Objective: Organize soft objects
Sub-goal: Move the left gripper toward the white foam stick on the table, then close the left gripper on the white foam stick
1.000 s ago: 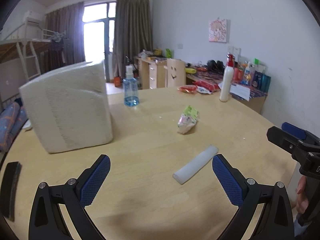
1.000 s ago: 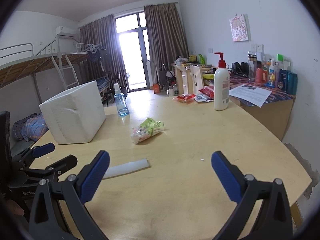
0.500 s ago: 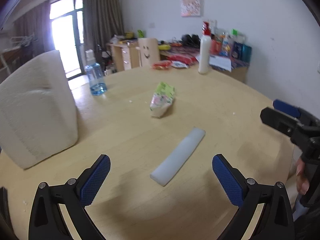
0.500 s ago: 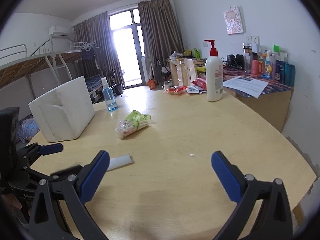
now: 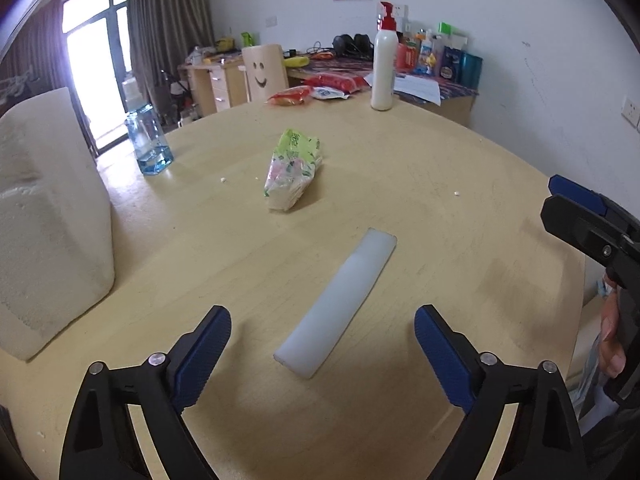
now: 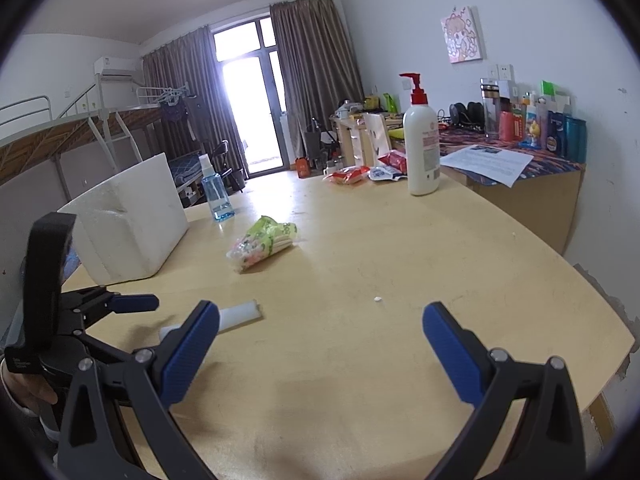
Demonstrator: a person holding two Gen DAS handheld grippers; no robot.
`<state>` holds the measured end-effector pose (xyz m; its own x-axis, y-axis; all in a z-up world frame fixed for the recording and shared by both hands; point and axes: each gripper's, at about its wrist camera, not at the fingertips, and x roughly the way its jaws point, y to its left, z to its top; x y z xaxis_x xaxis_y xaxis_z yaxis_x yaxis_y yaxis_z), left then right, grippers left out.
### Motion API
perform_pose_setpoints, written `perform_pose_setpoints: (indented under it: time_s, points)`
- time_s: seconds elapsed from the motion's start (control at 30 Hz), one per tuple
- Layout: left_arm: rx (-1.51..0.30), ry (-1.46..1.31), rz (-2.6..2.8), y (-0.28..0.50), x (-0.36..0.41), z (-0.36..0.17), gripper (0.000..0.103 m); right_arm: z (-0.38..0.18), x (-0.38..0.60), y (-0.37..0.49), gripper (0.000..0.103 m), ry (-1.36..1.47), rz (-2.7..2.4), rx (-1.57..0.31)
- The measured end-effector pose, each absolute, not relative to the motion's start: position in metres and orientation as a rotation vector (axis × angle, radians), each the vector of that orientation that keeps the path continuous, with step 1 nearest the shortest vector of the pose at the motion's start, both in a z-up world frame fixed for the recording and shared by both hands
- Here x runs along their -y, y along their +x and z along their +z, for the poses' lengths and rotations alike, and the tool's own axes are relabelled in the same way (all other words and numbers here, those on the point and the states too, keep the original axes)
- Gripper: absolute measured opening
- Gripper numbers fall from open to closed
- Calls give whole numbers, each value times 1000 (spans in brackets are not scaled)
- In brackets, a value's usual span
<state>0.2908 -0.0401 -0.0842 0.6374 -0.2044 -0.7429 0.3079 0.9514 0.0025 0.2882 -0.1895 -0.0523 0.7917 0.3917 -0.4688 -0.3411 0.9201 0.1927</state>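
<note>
The white foam strip lies flat on the round wooden table, its near end between the left gripper's closing jaws, untouched. Beyond it lies a green snack bag; well left, a big foam block and a spray bottle. The right gripper is spread wide over bare table.

Daylight glare thru balcony door, blown out, soft shadows under grippers on table, heavy fisheye vignette at corners, pics sharp.
</note>
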Motion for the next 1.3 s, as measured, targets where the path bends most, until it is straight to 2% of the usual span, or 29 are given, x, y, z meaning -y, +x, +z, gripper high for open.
perform_pose_setpoints:
  time_s: [0.17,0.27,0.33,0.47,0.77,0.83,1.0,1.3]
  points:
    - [-826,152,-303,294,40,-84,89,-54,189,287,103,107,396,-530]
    - [-831,162,-312,297,41,-85,84,-55,188,287,103,108,398,-536]
    - [-838,168,-327,298,42,-87,77,-55,188,287,103,107,396,-535]
    - [-859,170,-335,304,44,-90,75,-54,188,286,103,105,393,-536]
    - [-886,169,-352,308,44,-94,64,-55,188,288,103,107,399,-547]
    - [-882,171,-360,308,45,-94,48,-54,187,289,103,104,401,-548]
    - [-870,179,-369,305,47,-93,30,-50,185,291,103,95,405,-547]
    - [-869,159,-375,304,42,-92,28,-43,169,298,103,46,425,-541]
